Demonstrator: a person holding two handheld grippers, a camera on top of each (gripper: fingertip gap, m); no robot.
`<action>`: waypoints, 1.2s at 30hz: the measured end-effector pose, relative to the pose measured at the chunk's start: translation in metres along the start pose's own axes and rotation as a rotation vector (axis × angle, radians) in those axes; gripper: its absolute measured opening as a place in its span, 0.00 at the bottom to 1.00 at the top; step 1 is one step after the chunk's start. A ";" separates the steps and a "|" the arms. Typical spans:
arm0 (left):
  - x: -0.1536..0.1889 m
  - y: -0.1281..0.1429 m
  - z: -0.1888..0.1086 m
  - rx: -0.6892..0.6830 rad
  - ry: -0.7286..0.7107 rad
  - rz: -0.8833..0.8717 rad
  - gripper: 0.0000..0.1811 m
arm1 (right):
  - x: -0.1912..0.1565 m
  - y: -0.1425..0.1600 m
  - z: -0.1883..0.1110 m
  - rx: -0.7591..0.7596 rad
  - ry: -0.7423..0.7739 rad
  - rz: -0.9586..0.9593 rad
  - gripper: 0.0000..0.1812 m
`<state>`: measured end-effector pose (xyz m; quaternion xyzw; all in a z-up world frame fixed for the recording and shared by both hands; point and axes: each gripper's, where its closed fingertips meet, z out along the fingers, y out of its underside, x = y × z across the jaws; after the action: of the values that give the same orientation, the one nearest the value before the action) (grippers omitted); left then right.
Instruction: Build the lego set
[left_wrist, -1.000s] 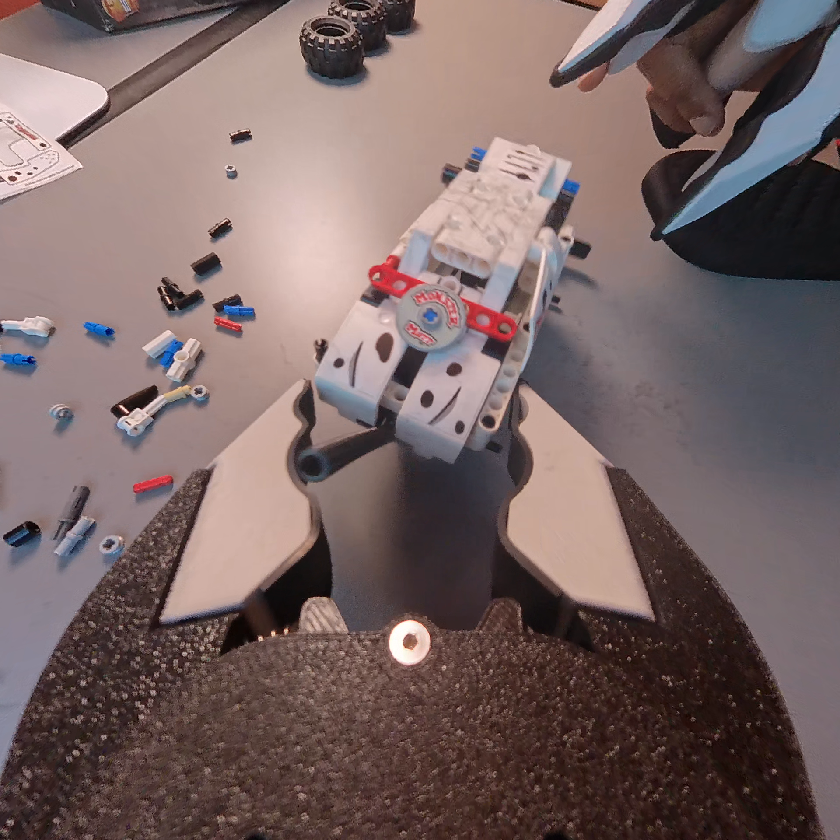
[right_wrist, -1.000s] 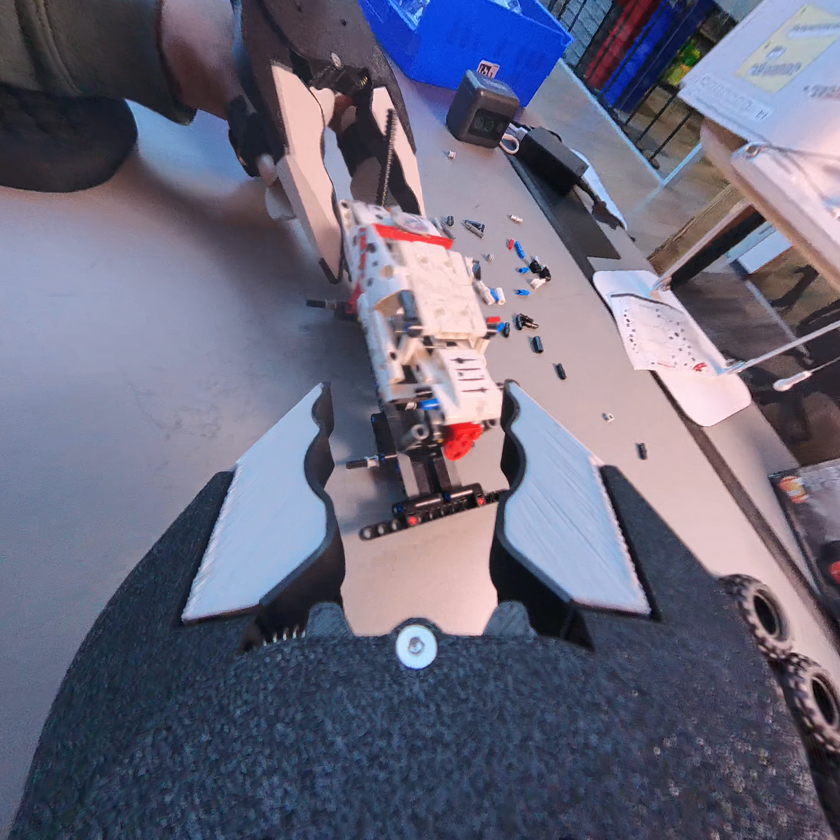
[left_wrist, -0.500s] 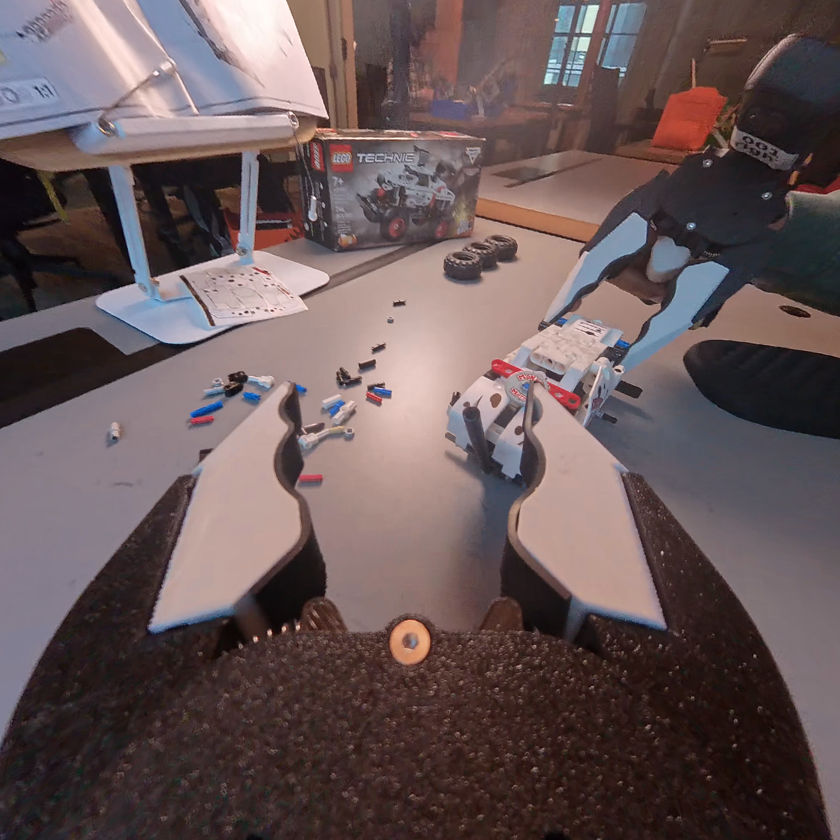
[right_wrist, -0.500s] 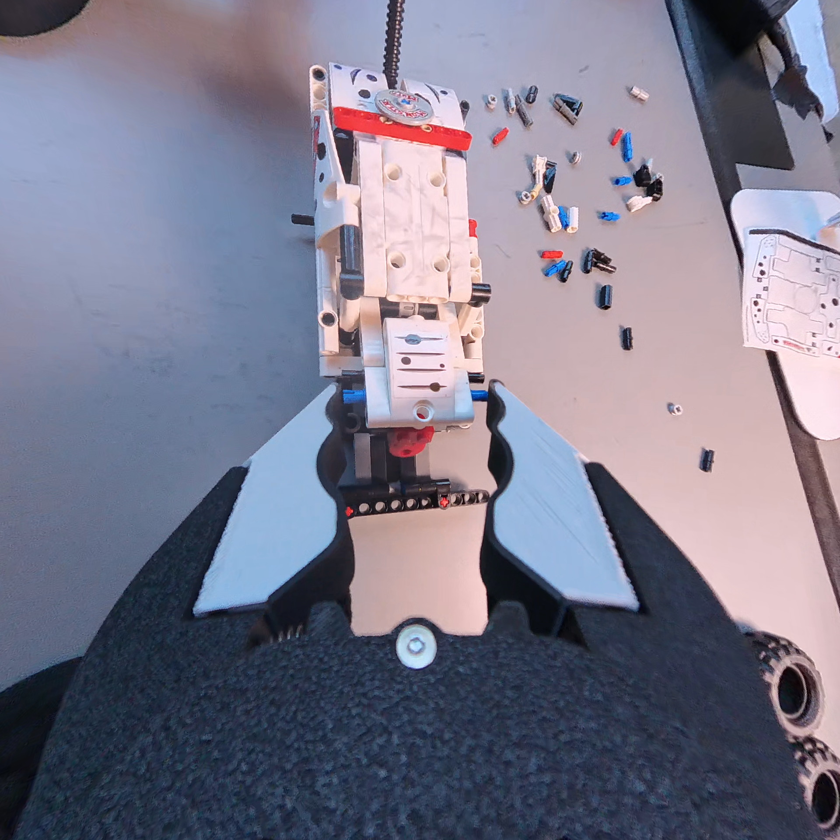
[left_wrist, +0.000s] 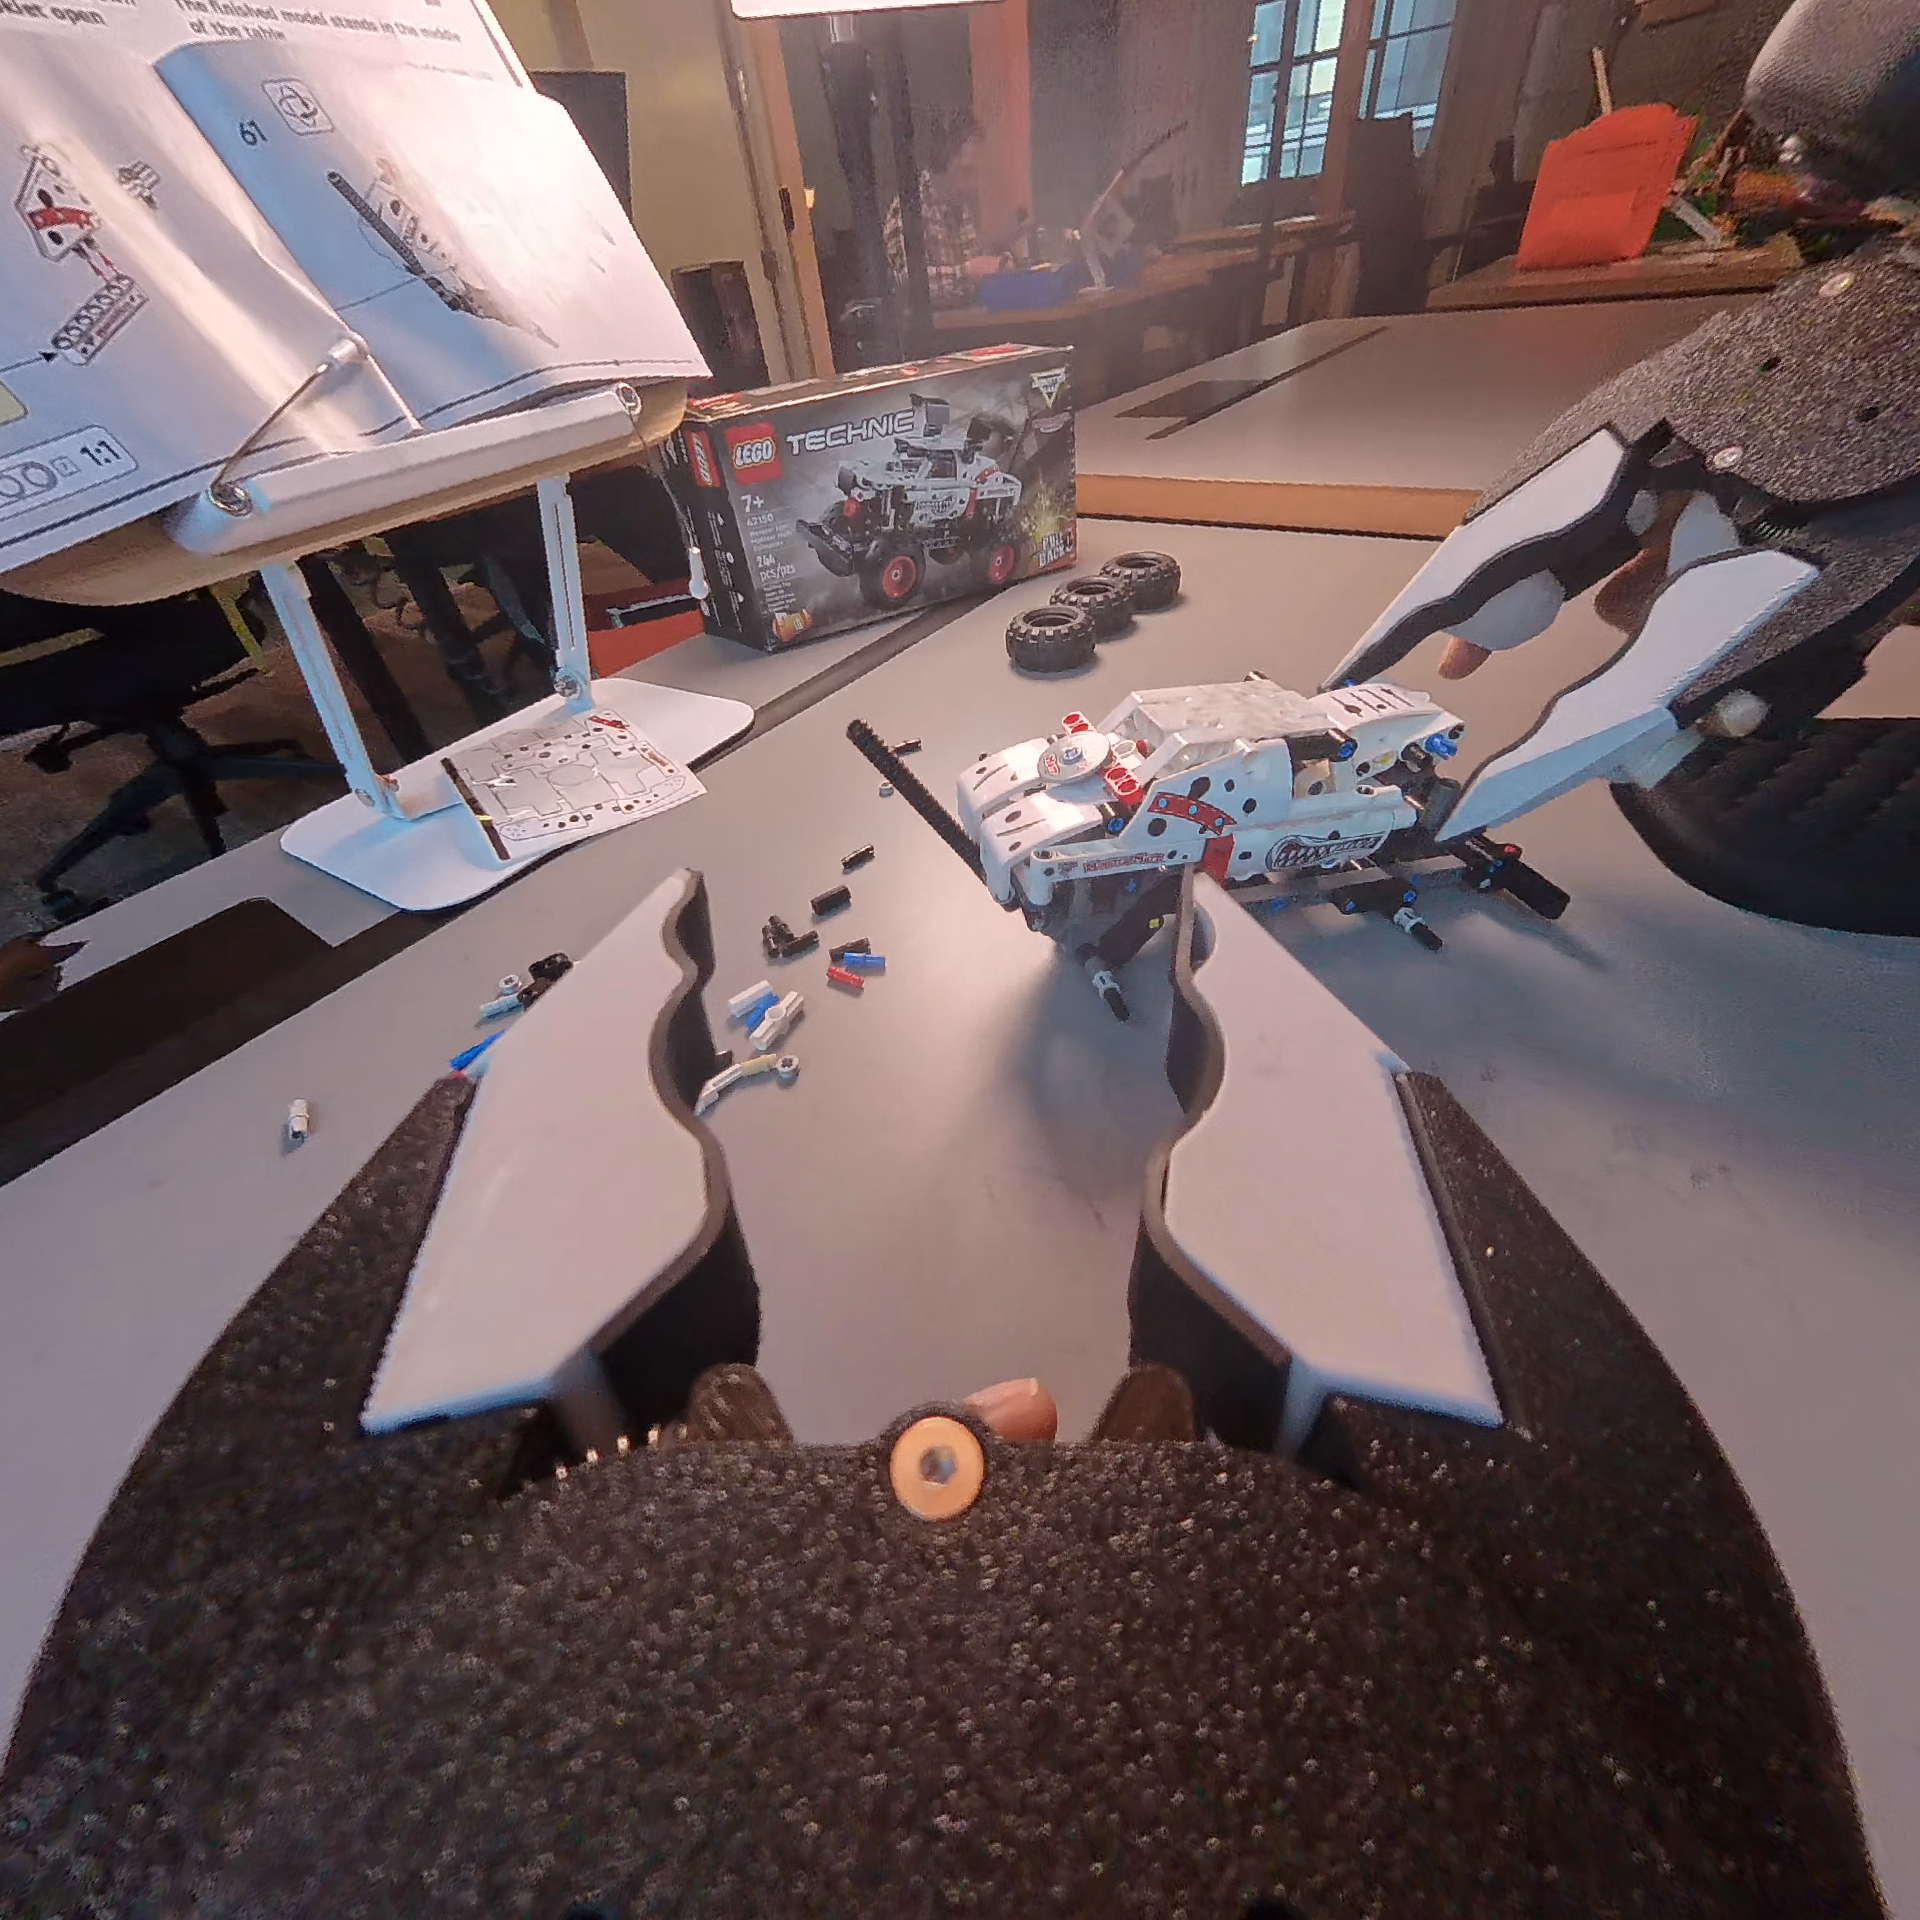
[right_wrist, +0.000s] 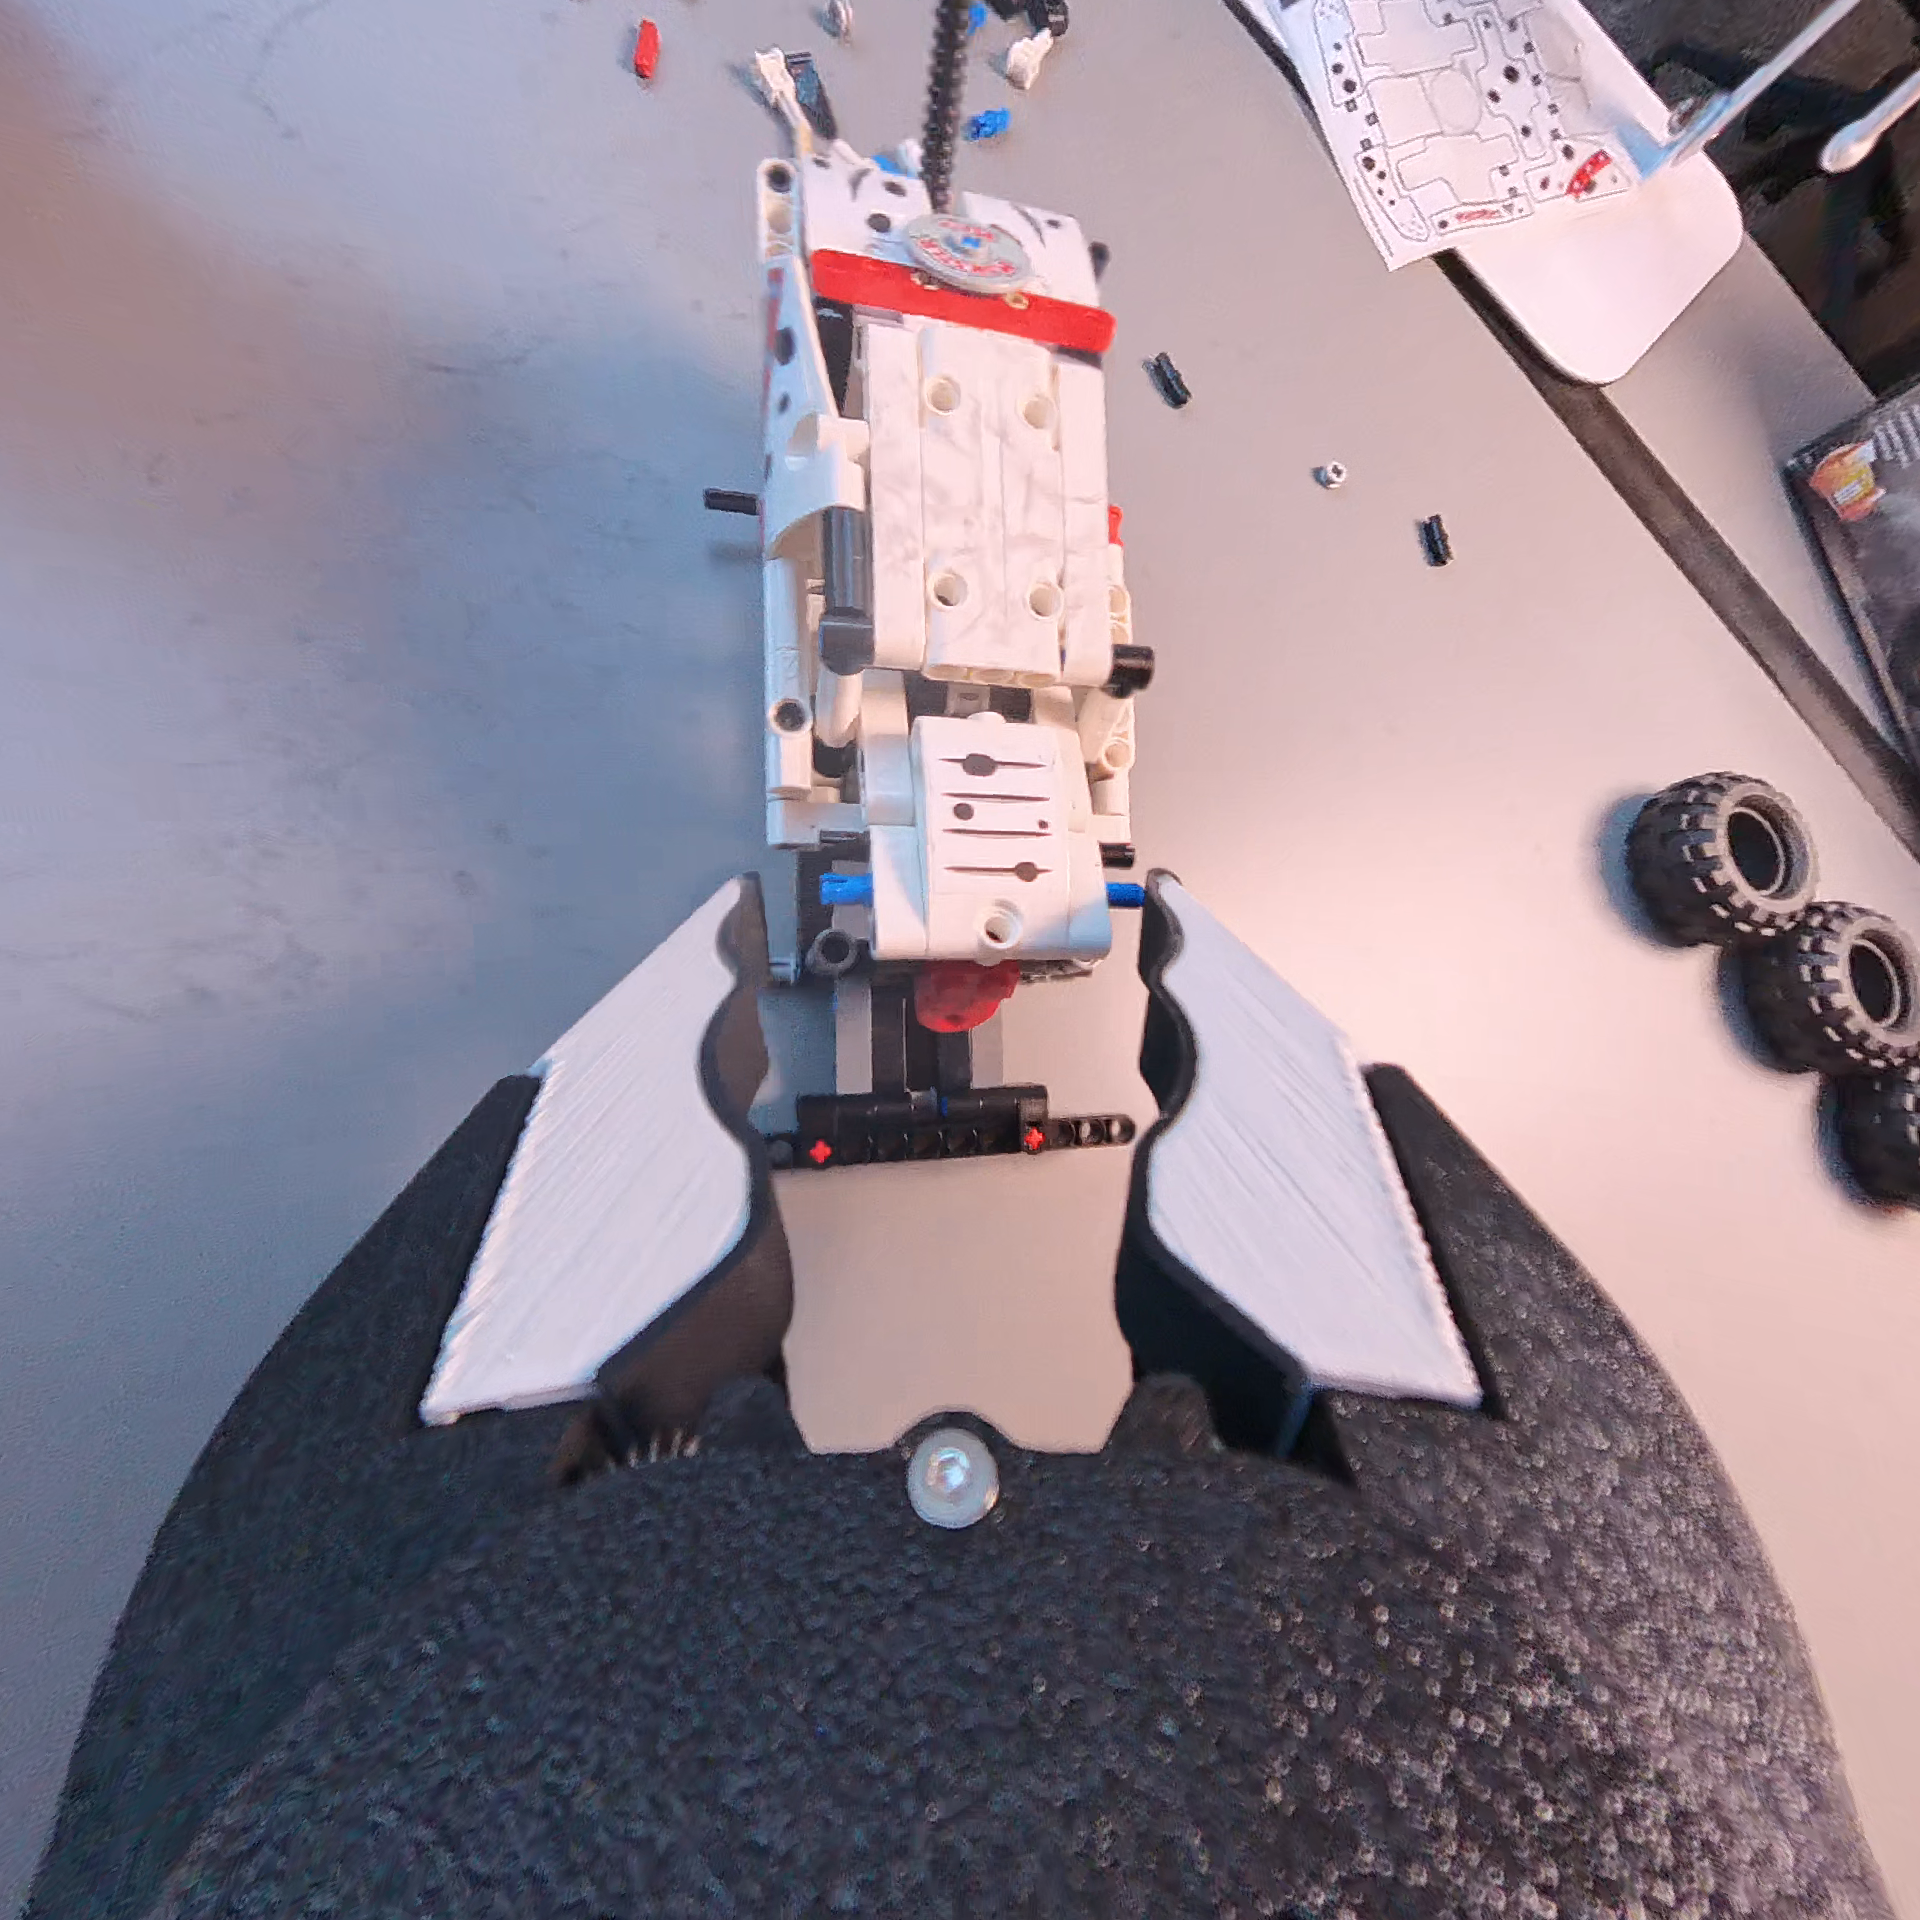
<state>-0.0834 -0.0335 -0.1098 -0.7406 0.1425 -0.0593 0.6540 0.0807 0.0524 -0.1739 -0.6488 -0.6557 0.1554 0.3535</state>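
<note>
The left gripper (left_wrist: 940, 935) hangs above the grey table (left_wrist: 1558, 1091) with its two white fingers spread wide and nothing between them; bare tabletop shows through the gap. Its right-hand fingertip (left_wrist: 1195, 914) stands in front of the nose of the lego truck (left_wrist: 1205, 800), though whether it touches cannot be told. The right gripper (right_wrist: 945, 904) is parted as well, its fingers straddling the rear end of the truck (right_wrist: 956, 582): the tips sit just outside the white tail panel, beside the blue pins, and the pictures do not show them pressing on it. The truck, a white spotted body with a red beam (right_wrist: 961, 301) across its hood and a round grey disc on top, rests on the table between the two grippers, without wheels. A long black toothed rod (left_wrist: 909, 790) sticks out from its front, slanting up and away. Three black tyres (left_wrist: 1091, 608) lie in a row beyond the truck, near the set's box (left_wrist: 883, 499). Small loose pieces (left_wrist: 800, 971), black, blue, red and white, are scattered on the table to the left of the truck. An open instruction booklet (left_wrist: 312, 229) rests on a white stand (left_wrist: 436, 727), with a sticker sheet (left_wrist: 571, 779) on its base.
</note>
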 end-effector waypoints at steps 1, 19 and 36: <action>0.001 0.000 0.000 -0.005 -0.003 0.007 0.48 | -0.004 0.000 -0.004 -0.002 -0.003 0.004 0.40; 0.002 0.015 0.004 -0.059 -0.027 0.009 0.36 | -0.119 -0.038 -0.058 0.292 -0.360 -0.329 0.29; 0.012 0.004 0.003 -0.026 0.026 0.010 0.38 | -0.072 -0.055 -0.004 0.111 -0.290 -0.321 0.51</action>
<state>-0.0721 -0.0346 -0.1156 -0.7475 0.1554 -0.0638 0.6426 0.0360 -0.0239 -0.1542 -0.4864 -0.7851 0.2246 0.3107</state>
